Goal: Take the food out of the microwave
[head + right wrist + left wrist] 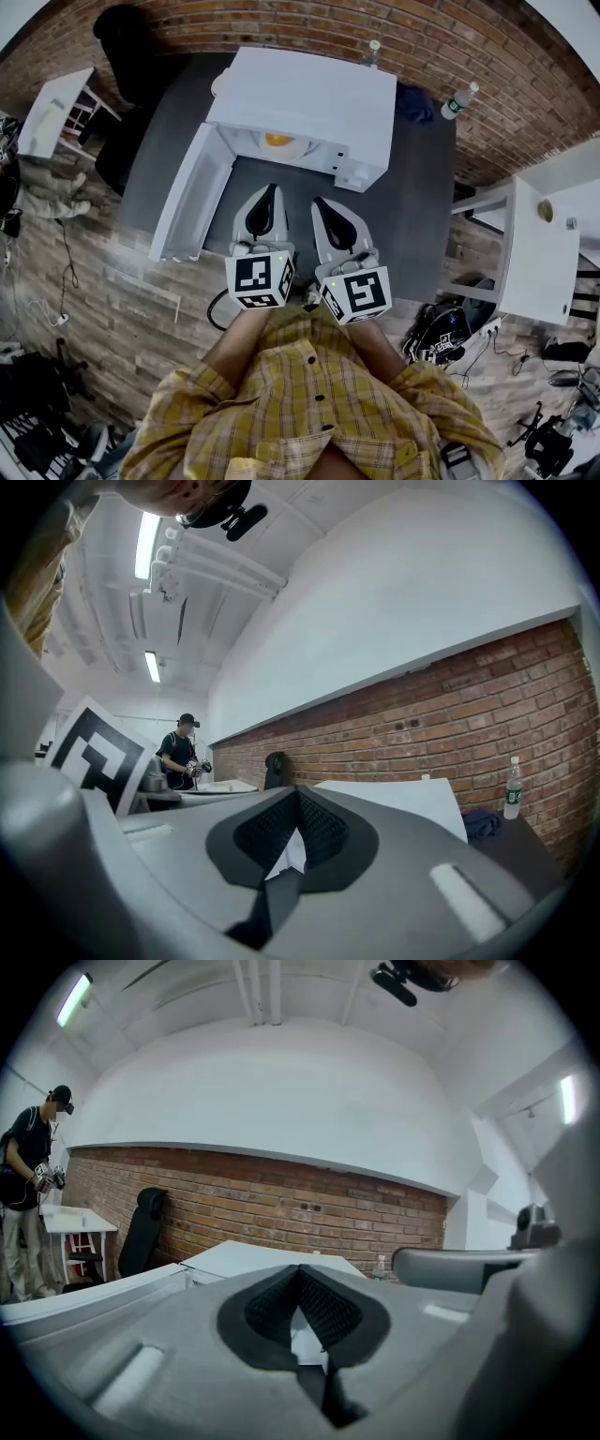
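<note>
Yellow checked shirt [309,403] marks the person's chest at the near edge of the head view. Just beyond it the left gripper [270,192] and the right gripper [321,202] lie side by side, both aimed at the microwave [319,89]. The gripper views show each pair of fingers [267,1314] closed tip to tip with nothing between them. The likely reading is an approach, so they would have to part before anything could be lifted. A dark grey surface [412,216] carries the white microwave. Its door [192,192] stands swung wide to the left, which leaves the cavity free to reach into. The food [278,140], an orange mass on a white dish [292,151], sits inside the cavity near its front. It is well apart from both grippers and not yet taken out. Only its front part shows under the microwave's top, so the kind of food and the depth of the dish cannot be told. In both gripper views the gripper bodies hide the cavity altogether. Farther off, a bottle [459,100] and a blue cloth [412,101] rest near the back of the surface, before the brick wall [281,23]. A second person [28,1194] stands far off at the left.
</note>
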A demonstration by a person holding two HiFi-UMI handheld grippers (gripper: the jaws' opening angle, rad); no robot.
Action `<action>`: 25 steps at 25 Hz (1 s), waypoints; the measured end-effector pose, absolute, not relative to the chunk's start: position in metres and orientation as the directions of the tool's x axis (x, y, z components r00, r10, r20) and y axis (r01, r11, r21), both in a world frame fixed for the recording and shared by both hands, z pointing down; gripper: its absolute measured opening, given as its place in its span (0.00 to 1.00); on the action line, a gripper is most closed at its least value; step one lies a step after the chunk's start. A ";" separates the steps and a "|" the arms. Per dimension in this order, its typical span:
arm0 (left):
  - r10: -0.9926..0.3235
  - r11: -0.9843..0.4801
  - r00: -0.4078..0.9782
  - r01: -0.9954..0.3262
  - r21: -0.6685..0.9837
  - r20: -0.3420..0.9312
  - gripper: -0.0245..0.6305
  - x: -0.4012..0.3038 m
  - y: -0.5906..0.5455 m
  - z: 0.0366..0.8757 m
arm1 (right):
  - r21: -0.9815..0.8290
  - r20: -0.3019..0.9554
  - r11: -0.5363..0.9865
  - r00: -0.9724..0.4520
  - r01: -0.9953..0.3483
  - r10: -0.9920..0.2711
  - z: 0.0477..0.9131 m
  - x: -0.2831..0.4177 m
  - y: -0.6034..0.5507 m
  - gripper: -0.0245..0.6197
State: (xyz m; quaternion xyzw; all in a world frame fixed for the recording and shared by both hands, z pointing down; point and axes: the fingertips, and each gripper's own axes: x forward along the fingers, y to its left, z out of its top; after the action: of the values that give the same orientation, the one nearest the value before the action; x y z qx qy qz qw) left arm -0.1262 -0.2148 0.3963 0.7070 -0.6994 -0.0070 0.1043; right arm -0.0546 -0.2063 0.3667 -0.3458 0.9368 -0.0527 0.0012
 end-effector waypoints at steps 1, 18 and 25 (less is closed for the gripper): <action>-0.989 -0.002 0.025 -0.987 0.162 0.144 0.04 -0.130 -0.219 0.399 | -0.099 0.037 0.750 -0.756 -0.654 -0.654 0.367 -0.055 -0.207 0.04; -0.954 -0.024 0.098 -0.967 0.253 0.285 0.04 -0.157 -0.278 0.483 | -0.098 0.106 0.667 -0.674 -0.739 -0.731 0.394 -0.049 -0.226 0.04; -0.923 0.000 0.156 -0.914 0.406 0.351 0.10 -0.167 -0.294 0.525 | -0.112 0.130 0.647 -0.657 -0.754 -0.743 0.403 -0.055 -0.233 0.05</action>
State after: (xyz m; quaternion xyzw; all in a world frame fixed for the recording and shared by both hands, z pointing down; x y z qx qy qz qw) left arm -0.1670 -0.2938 0.5253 0.7070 -0.6496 -0.0086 0.2793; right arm -0.0555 -0.2334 0.4026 -0.4126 0.9068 -0.0781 -0.0361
